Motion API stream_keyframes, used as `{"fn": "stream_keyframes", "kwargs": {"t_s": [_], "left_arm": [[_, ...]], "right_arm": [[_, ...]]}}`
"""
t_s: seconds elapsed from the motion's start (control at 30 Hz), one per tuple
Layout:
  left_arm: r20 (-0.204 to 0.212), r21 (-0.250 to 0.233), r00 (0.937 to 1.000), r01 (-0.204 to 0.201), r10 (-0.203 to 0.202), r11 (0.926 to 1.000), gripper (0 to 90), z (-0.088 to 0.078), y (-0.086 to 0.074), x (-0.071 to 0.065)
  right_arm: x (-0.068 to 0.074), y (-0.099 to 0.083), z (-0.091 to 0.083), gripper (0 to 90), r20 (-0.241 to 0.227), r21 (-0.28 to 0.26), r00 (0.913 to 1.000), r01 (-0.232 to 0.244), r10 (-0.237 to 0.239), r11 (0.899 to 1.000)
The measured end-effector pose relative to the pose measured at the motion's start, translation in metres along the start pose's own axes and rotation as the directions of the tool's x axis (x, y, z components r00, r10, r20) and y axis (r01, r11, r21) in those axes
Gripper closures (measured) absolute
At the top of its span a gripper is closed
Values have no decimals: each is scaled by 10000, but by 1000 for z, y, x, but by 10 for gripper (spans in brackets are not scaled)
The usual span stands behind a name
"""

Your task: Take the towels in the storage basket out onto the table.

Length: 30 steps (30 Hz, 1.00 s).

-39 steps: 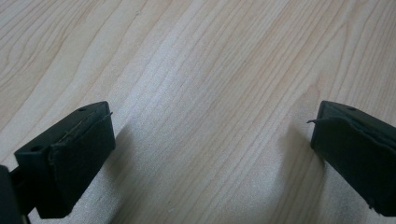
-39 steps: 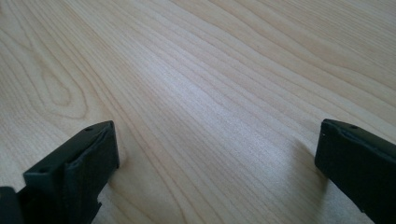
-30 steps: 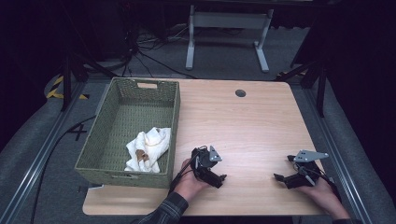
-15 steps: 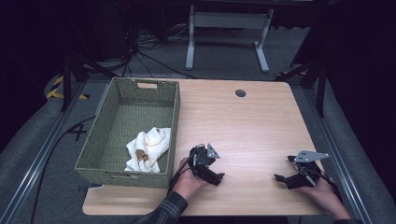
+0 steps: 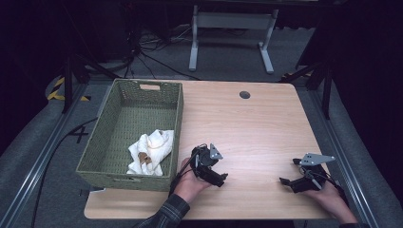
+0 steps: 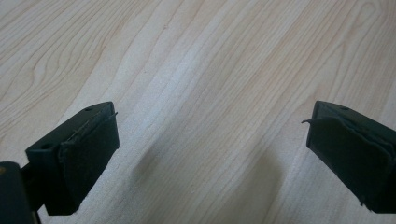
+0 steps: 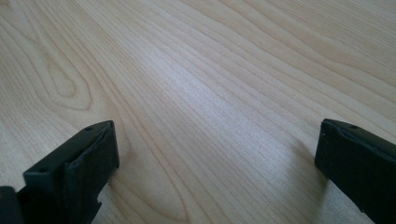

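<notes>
Left gripper just right of basket with cloth

Wood table, round hole nr far edge, grey metal stand behind.

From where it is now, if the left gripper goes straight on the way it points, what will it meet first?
Most likely the bare table. The left gripper is open and tilted down at the wood, with nothing between its fingers. Depth is unclear, but no object lies ahead.
</notes>
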<state>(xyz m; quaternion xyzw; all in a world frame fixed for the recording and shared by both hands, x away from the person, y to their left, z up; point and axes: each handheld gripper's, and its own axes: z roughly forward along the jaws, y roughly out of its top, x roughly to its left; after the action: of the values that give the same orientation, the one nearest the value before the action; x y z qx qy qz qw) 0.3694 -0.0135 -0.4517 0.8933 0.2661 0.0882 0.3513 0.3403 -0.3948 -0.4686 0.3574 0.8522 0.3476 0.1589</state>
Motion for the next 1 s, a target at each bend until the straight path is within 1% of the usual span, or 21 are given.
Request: {"fn": "stream_keyframes", "kwargs": {"t_s": [0.03,0.1,0.13,0.17,0.2,0.27,0.3,0.33,0.37,0.47,0.53,0.57,0.63,0.77,0.93,1.0], "left_arm": [[-53,-25,10000,9,-9,10000,29,0,0,0],[12,-113,10000,-32,32,9999,29,0,1,0],[48,-35,10000,69,-69,10000,29,-1,1,0],[113,54,9999,60,-61,10000,29,-2,2,0],[95,-60,9999,48,-48,10000,29,-1,2,0],[81,-66,9999,81,-81,9999,29,-3,2,0],[114,-67,9999,5,-4,10000,29,-3,3,0],[140,8,9999,43,-43,10000,29,-5,4,0],[119,-130,9999,7,-5,9999,29,-5,5,0],[229,-163,9997,71,-67,9998,29,-7,6,0],[253,-49,9996,96,-95,9999,29,-8,7,1],[242,-131,9996,178,-175,9998,29,-8,7,0],[237,-132,9997,80,-76,9999,29,-9,8,0],[218,-165,9998,33,-30,9999,29,-13,11,-1],[254,-210,9996,90,-84,9997,30,-15,14,-1],[247,-105,9997,66,-64,9999,30,-17,15,-1]], "right_arm": [[0,0,0,0,-14,-1,10000,9,-9,10000],[-1,0,0,0,-83,-1,9999,93,-93,10000],[-1,0,-1,1,-121,-12,9999,105,-105,9999],[-1,-1,-1,0,-124,-9,9999,116,-116,9999],[-1,-1,-1,0,-122,-9,9999,120,-120,9999],[-1,-1,-1,0,-117,-9,9999,125,-125,9999],[-1,0,-1,0,-118,-9,9999,123,-123,9999],[-1,-1,-1,0,-115,-7,9999,124,-124,9999],[-1,-1,-1,0,-114,-7,9999,129,-129,9999],[-1,-1,0,0,-98,-14,9999,138,-138,9999],[-1,-1,0,0,-89,-19,9998,155,-155,9999],[-1,-1,-1,0,-99,-11,9998,164,-164,9999],[-1,-1,0,0,-82,-14,9998,176,-176,9998],[-1,-1,0,0,-77,-15,9998,170,-171,9999],[-1,0,-1,0,-109,-7,9999,120,-121,9999],[-1,-1,0,0,-85,-20,9999,150,-150,9999]]}}
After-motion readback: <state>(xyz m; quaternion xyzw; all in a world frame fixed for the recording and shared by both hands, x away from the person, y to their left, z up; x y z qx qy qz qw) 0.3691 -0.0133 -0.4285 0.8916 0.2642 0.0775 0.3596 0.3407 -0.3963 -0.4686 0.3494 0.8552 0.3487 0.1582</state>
